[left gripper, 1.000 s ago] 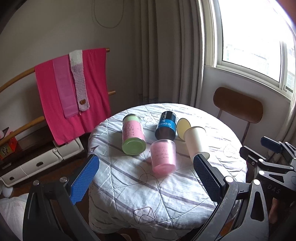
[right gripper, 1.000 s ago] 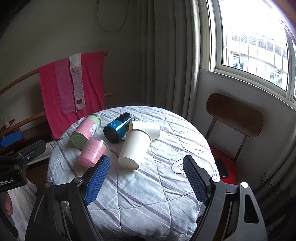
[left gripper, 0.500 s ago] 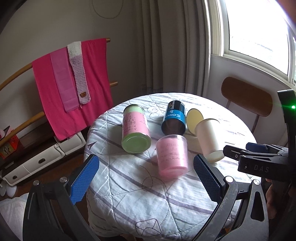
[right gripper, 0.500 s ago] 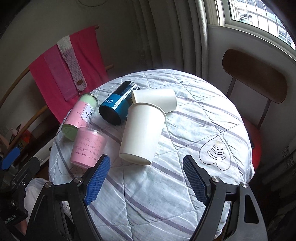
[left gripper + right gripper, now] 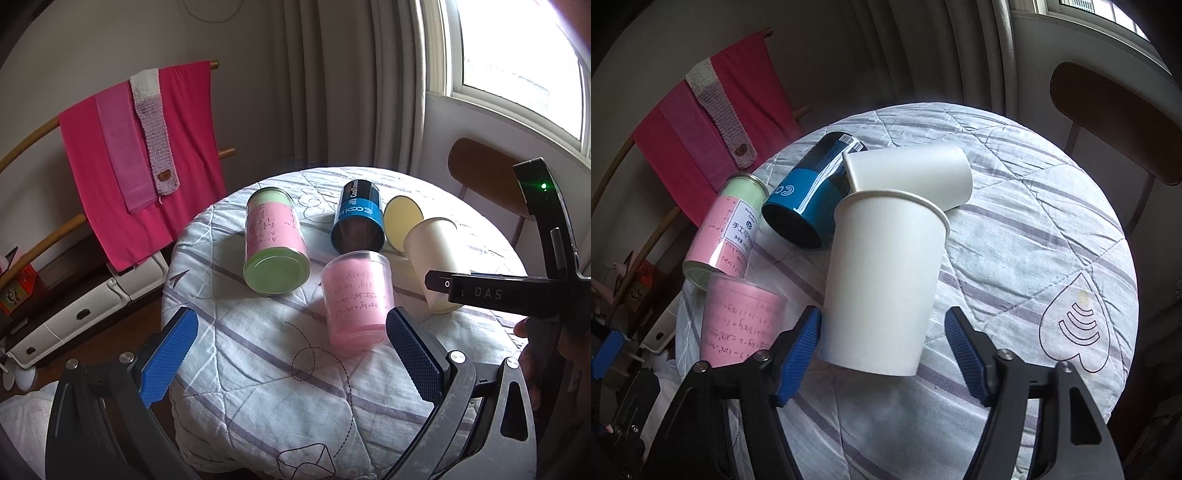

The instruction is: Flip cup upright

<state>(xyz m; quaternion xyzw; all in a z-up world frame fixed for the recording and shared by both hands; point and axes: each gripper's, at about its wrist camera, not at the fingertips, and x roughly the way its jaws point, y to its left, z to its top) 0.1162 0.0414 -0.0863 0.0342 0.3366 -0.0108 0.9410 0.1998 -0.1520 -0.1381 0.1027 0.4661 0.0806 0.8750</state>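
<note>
The right gripper (image 5: 882, 343) has closed in, jaws wide around the lying white paper cup (image 5: 882, 280), not gripping. The left gripper (image 5: 291, 354) hangs open, empty. Only the left view shows the second cup's (image 5: 403, 227) empty interior.

Right gripper (image 5: 882, 345) open, straddling paper cup (image 5: 882, 280)

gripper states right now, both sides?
Left tongs: open, holding nothing, short of the pink cup.
Right tongs: open, either side of the white paper cup, not clamped.
</note>
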